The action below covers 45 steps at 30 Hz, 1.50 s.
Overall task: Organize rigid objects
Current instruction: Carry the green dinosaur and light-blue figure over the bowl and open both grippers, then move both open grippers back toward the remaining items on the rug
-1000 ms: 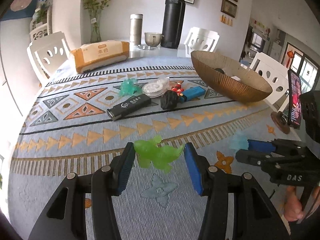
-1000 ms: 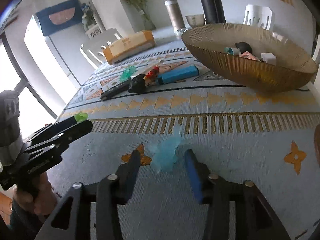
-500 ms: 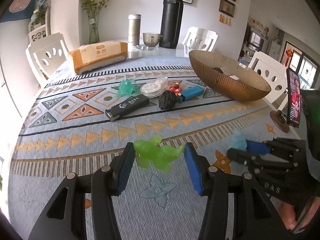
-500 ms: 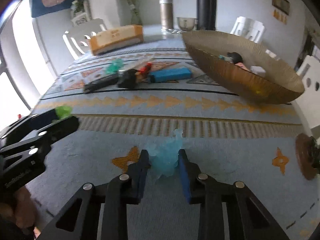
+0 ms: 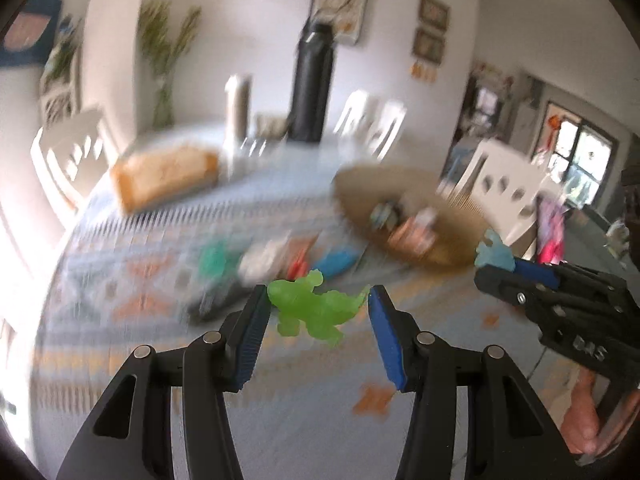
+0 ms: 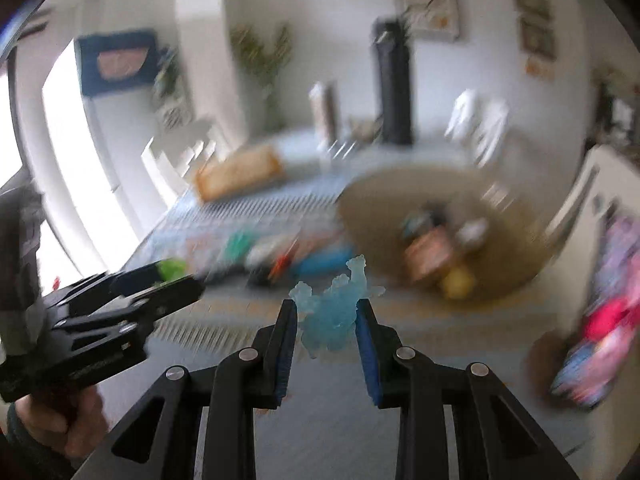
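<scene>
My left gripper (image 5: pixel 316 300) is shut on a translucent green dinosaur figure (image 5: pixel 316 308), held clear above the patterned tablecloth (image 5: pixel 120 280). My right gripper (image 6: pixel 326 312) is shut on a pale blue translucent dinosaur figure (image 6: pixel 332 312), also lifted off the cloth. Each gripper shows in the other's view: the right gripper (image 5: pixel 496 264) with the blue figure at the right, the left gripper (image 6: pixel 172 276) with the green figure at the left. The wide brown bowl (image 5: pixel 452 208) with small items inside stands beyond, to the right. Everything past the grippers is motion-blurred.
Loose items lie mid-table: a teal figure (image 5: pixel 214 258), a white round thing (image 5: pixel 262 260), a blue bar (image 5: pixel 336 262), a dark bar (image 5: pixel 212 300). An orange tissue pack (image 5: pixel 164 178), a tall black flask (image 5: pixel 312 84), a steel flask (image 5: pixel 236 110) stand at the back. A phone (image 6: pixel 600 320) stands right.
The right gripper closed on the blue figure. Both grippers have risen from the cloth with their figures, and the views now look higher and blur.
</scene>
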### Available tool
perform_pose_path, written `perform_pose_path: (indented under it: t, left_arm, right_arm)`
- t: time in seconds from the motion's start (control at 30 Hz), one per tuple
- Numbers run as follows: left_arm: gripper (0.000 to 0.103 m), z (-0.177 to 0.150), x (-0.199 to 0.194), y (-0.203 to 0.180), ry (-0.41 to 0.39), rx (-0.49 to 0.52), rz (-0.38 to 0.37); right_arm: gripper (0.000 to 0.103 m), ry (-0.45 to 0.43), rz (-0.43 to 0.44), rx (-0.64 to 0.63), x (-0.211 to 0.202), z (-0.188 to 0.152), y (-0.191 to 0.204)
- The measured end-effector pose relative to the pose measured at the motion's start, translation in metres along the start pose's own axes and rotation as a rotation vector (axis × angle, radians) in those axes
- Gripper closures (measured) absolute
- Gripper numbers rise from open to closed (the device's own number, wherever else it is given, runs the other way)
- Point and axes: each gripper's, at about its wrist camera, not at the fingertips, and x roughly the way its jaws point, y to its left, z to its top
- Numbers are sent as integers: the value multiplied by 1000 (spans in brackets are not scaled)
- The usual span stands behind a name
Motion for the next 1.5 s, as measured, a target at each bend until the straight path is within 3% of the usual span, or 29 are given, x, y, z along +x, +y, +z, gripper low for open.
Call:
perform_pose_path:
  t: [0.13, 0.27, 0.47, 0.63, 0.7, 0.83, 1.0, 1.13, 1.37, 1.5]
  left_arm:
    - [55, 55, 8, -33, -57, 50, -52]
    - [55, 77, 42, -54, -42, 63, -81]
    - [55, 68, 108, -64, 71, 32, -115]
    - [53, 57, 132, -71, 142, 70, -107]
    - [45, 56, 133, -70, 163, 73, -118]
    - [38, 66, 100, -49, 99, 42, -128]
    - [29, 75, 42, -13, 2, 2, -75]
    - [29, 70, -5, 19, -48, -23, 4]
    - [23, 48, -64, 80, -101, -156, 86]
    - [20, 15, -64, 100, -51, -176, 138]
  right_arm:
    - [74, -79, -107, 89, -22, 45, -37]
    - [74, -54, -176, 186, -10, 69, -74]
    - [74, 62, -232, 209, 34, 63, -98]
    - [73, 139, -302, 224, 63, 52, -116]
    - [66, 152, -326, 228, 65, 51, -120]
    - [49, 81, -353, 202, 48, 58, -115]
    - [48, -11, -331, 163, 15, 69, -92]
    - [43, -46, -262, 86, -1, 68, -51]
    - [43, -31, -145, -65, 2, 50, 26]
    - [43, 14, -95, -124, 18, 29, 58]
